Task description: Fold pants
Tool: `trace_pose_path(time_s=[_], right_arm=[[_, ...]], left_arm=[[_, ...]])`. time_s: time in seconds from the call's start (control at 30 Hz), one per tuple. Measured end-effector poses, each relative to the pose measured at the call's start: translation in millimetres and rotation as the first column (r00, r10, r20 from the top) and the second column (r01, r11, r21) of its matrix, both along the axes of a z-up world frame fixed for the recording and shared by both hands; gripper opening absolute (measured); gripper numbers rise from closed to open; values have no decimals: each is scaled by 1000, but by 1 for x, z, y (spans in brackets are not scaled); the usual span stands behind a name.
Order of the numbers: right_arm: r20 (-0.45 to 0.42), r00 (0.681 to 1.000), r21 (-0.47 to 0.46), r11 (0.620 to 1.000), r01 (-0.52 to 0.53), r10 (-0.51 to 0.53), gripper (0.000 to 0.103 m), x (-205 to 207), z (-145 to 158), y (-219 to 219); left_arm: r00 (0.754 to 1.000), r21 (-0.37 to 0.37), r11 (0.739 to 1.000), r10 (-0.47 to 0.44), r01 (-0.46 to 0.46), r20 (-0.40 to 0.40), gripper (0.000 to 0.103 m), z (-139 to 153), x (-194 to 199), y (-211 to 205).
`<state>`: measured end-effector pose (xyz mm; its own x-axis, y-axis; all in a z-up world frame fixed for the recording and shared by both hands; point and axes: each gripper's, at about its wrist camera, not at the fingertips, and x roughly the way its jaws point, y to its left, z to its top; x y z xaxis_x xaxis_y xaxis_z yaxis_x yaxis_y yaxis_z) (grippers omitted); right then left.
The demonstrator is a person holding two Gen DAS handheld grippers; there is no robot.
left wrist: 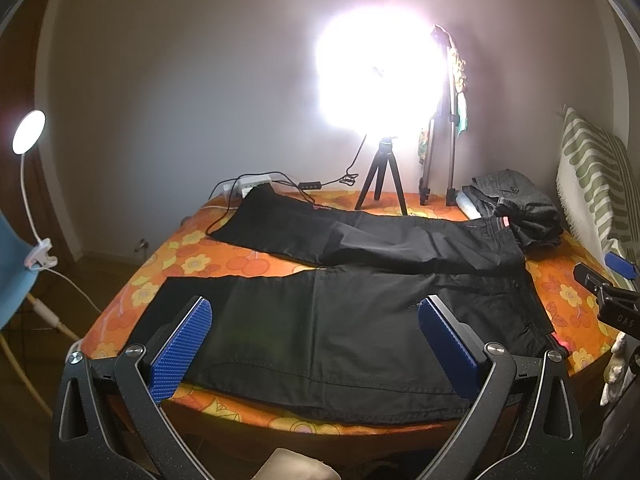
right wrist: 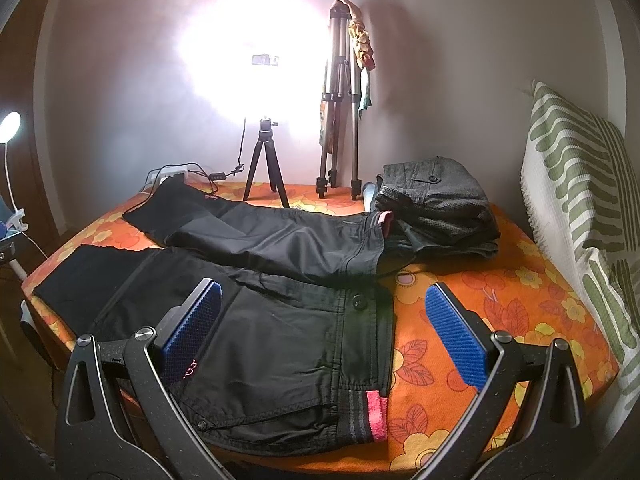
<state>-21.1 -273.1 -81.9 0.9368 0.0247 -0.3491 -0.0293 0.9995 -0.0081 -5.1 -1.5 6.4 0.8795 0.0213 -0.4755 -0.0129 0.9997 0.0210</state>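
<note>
Black pants (left wrist: 340, 320) (right wrist: 260, 320) lie spread flat on an orange flowered table cover (left wrist: 192, 256) (right wrist: 500, 312), legs apart and running left, waistband with a pink tab (right wrist: 377, 416) at the right. My left gripper (left wrist: 316, 308) hovers open over the near leg, blue pads (left wrist: 180, 352) wide apart. My right gripper (right wrist: 324, 296) hangs open above the waist end, with nothing between its fingers. In the left wrist view the right gripper (left wrist: 608, 292) shows at the right edge.
A stack of folded grey clothes (left wrist: 516, 208) (right wrist: 436, 204) sits at the back right. A small tripod (left wrist: 380, 176) (right wrist: 266, 164) with a bright lamp, a tall tripod (right wrist: 340, 100) and a power strip with cables (left wrist: 252, 184) stand at the back. A striped cushion (right wrist: 576, 184) lies right; a clip lamp (left wrist: 28, 132) left.
</note>
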Motion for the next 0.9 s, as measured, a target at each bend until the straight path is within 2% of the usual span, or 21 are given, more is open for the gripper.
trace_pose_path(time_s=[0.9], right_arm=[[-6,1000,5,1000,-1,1,103,1,-4,-1]], left_arm=[[1000,-2,1000,2,-2,-3,103,-1,1,1]])
